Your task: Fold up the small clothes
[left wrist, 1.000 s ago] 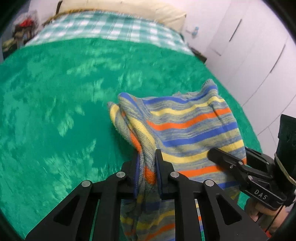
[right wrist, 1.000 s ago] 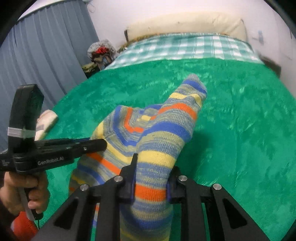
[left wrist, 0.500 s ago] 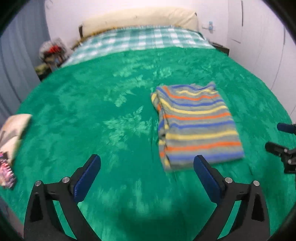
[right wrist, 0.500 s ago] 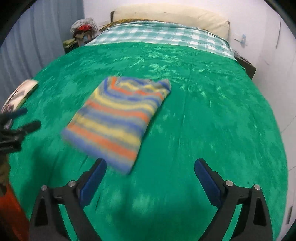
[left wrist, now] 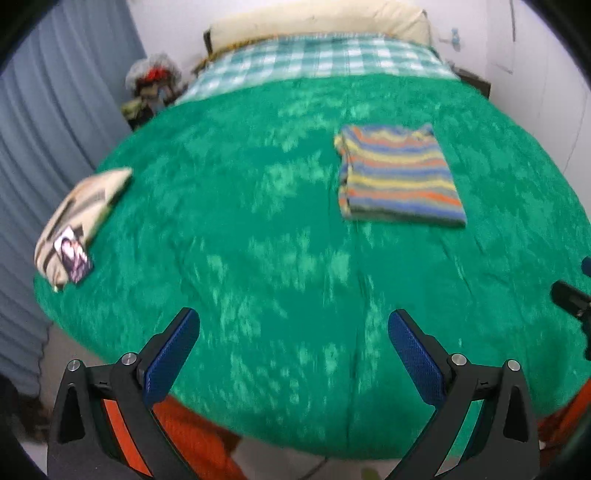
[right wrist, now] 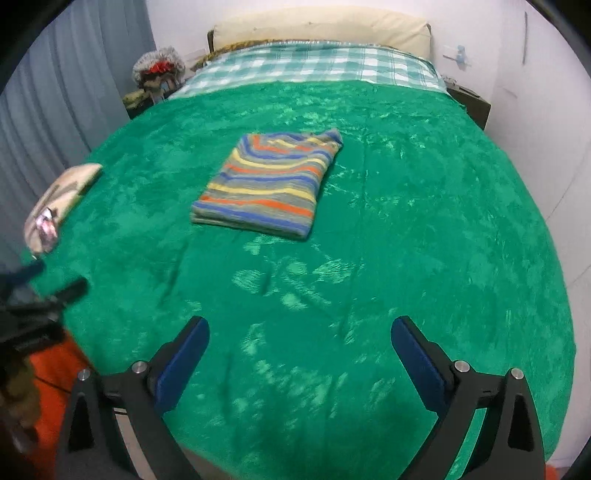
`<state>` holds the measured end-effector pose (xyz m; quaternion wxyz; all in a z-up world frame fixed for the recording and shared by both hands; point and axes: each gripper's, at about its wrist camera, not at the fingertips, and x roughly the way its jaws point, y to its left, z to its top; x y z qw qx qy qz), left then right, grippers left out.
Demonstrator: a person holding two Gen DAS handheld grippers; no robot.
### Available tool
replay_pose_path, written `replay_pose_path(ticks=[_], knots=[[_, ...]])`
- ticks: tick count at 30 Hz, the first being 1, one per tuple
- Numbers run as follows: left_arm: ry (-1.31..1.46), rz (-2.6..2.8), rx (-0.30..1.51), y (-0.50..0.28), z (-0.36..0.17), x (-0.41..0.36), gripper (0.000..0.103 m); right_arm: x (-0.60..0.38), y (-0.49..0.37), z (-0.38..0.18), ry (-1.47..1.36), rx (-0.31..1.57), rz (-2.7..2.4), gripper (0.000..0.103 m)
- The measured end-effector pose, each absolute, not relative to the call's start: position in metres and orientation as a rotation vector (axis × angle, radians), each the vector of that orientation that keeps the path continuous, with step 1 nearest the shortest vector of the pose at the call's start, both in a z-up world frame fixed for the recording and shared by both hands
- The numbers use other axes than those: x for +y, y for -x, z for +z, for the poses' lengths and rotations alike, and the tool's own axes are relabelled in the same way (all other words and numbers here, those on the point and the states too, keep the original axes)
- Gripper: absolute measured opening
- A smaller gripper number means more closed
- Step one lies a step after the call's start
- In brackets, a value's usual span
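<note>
A striped garment (left wrist: pixel 399 177) in blue, orange, yellow and grey lies folded into a flat rectangle on the green blanket (left wrist: pixel 258 240). In the right wrist view the striped garment (right wrist: pixel 271 182) sits left of centre. My left gripper (left wrist: pixel 293 328) hovers over the near edge of the bed, well back from the garment, open with nothing between its blue pads. My right gripper (right wrist: pixel 299 334) is also open and empty above the blanket (right wrist: pixel 406 240), far short of the garment. Each gripper shows at the other view's side edge.
A folded cream cloth (left wrist: pixel 79 218) with a small picture card on it lies at the bed's left edge. A checked sheet (right wrist: pixel 310 64) and a cream pillow (right wrist: pixel 317 29) are at the head. Grey curtain on the left, white wall on the right.
Both grippers let go of the striped garment, opened wide and drew back toward the near edge of the bed. The garment now lies flat and folded.
</note>
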<state>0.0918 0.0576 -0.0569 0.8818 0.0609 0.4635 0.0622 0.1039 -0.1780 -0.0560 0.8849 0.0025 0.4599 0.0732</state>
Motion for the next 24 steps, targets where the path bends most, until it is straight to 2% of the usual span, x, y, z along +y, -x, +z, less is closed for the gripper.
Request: replay_pose_path(ticks=[6,17,24], knots=[[-0.106,0.101,0.961,-0.081,-0.043,0.058,0.102,-0.189,-0.086,-0.027,-0.11,0.897,0.152,0.102],[-0.089,0.104,0.903,-0.066,-0.003,0.066,0.102,-0.162,-0.081,0.002,0.01,0.893,0.18,0.102],[-0.046,0.038,0.864,-0.056,0.027,0.06,0.102,-0.149,-0.07,0.039,0.04,0.822,0.196,0.102]])
